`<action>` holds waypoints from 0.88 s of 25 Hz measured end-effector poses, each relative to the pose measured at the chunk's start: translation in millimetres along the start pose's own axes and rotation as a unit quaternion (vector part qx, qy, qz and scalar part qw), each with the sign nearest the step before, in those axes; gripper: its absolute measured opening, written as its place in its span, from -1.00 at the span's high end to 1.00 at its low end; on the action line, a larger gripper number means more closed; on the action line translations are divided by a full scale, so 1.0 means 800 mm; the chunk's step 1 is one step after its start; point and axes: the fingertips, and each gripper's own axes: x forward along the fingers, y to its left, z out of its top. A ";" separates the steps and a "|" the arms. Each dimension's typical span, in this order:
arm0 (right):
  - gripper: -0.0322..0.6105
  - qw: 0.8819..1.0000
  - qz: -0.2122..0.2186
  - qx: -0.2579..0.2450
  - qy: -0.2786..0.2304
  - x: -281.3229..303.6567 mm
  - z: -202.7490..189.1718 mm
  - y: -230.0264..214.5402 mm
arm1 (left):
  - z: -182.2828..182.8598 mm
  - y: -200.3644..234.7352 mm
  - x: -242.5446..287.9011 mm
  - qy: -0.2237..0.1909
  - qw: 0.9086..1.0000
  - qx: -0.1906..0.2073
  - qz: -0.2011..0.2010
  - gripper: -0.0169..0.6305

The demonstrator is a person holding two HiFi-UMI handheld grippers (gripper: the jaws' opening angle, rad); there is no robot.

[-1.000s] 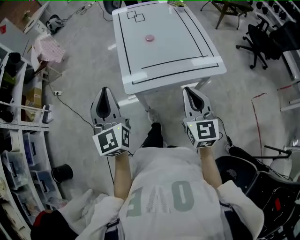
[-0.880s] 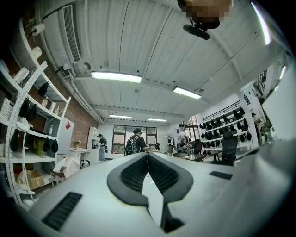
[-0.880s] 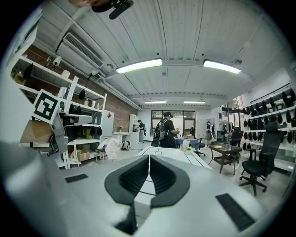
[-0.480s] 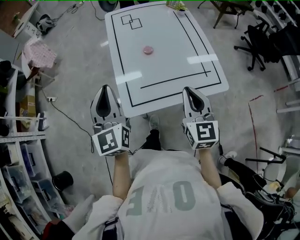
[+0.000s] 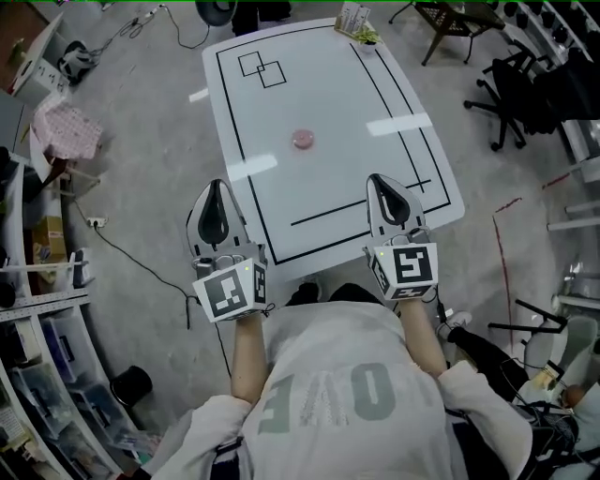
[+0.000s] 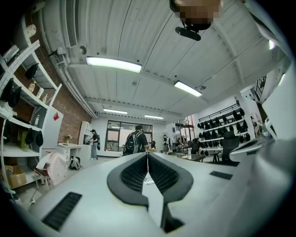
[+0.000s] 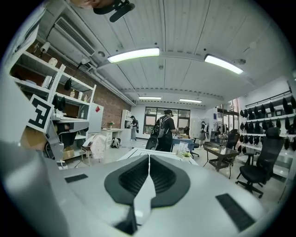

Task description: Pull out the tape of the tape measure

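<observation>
A small round pink tape measure (image 5: 302,140) lies near the middle of the white table (image 5: 272,108), which carries black outline markings. Both grippers are held level above the table's near edge, well short of the tape measure. My left gripper (image 5: 215,186) hangs over the near left corner, its jaws shut with nothing between them. Over the near right part, my right gripper (image 5: 381,180) is also shut and empty. In the left gripper view the left gripper's (image 6: 147,155) jaws meet in a thin line. In the right gripper view the right gripper's (image 7: 149,157) jaws do the same.
A small box with greenery (image 5: 354,21) stands at the table's far edge. Office chairs (image 5: 511,84) and a dark table are at the right. Shelving (image 5: 37,309) lines the left, with a floor cable (image 5: 141,267) and a black bin (image 5: 131,384). A person with a backpack (image 7: 163,132) stands beyond.
The person has stepped up to the table. It has come nearer in the view, and both shut grippers now hang over its near edge instead of the floor.
</observation>
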 end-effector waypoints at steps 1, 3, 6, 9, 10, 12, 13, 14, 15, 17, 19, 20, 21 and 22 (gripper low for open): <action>0.80 1.000 -0.004 0.001 -0.001 0.008 0.004 -0.004 | -0.003 0.005 0.010 0.000 1.000 -0.003 0.002 0.86; 0.80 1.000 -0.013 0.002 0.000 0.021 0.011 -0.011 | -0.007 0.013 0.025 0.002 1.000 -0.013 0.008 0.86; 0.80 1.000 -0.022 -0.001 0.009 0.035 0.011 -0.015 | -0.009 0.022 0.033 0.006 1.000 -0.017 0.020 0.86; 0.80 1.000 -0.028 0.005 0.005 0.052 0.011 -0.018 | -0.009 0.022 0.044 0.010 1.000 -0.005 0.024 0.86; 0.80 1.000 -0.027 0.008 0.003 0.057 0.011 -0.020 | -0.010 0.019 0.049 0.011 1.000 -0.001 0.023 0.86; 0.80 1.000 -0.022 0.013 -0.001 0.067 0.012 -0.024 | -0.010 0.009 0.056 0.016 1.000 0.008 0.020 0.86; 0.80 1.000 -0.018 0.015 -0.003 0.071 0.012 -0.026 | -0.009 0.003 0.060 0.017 1.000 0.012 0.017 0.86; 0.80 1.000 -0.014 0.018 -0.006 0.076 0.013 -0.028 | -0.007 -0.002 0.064 0.018 1.000 0.016 0.015 0.86; 0.80 1.000 -0.010 0.022 -0.010 0.081 0.013 -0.030 | -0.004 -0.007 0.069 0.018 1.000 0.021 0.014 0.86; 0.80 0.999 -0.001 0.030 -0.016 0.094 0.015 -0.036 | 0.000 -0.015 0.081 0.015 0.999 0.028 0.014 0.86; 0.80 0.999 0.008 0.035 -0.017 0.105 0.014 -0.042 | 0.001 -0.024 0.091 0.016 0.999 0.030 0.014 0.86; 0.80 0.999 0.012 0.036 -0.016 0.109 0.013 -0.045 | 0.000 -0.029 0.095 0.018 0.999 0.030 0.012 0.86; 0.80 0.999 0.016 0.036 -0.015 0.112 0.011 -0.048 | 0.000 -0.035 0.099 0.018 0.999 0.032 0.011 0.86; 0.80 0.999 0.019 0.037 -0.014 0.116 0.010 -0.052 | 0.001 -0.039 0.103 0.018 0.999 0.035 0.011 0.86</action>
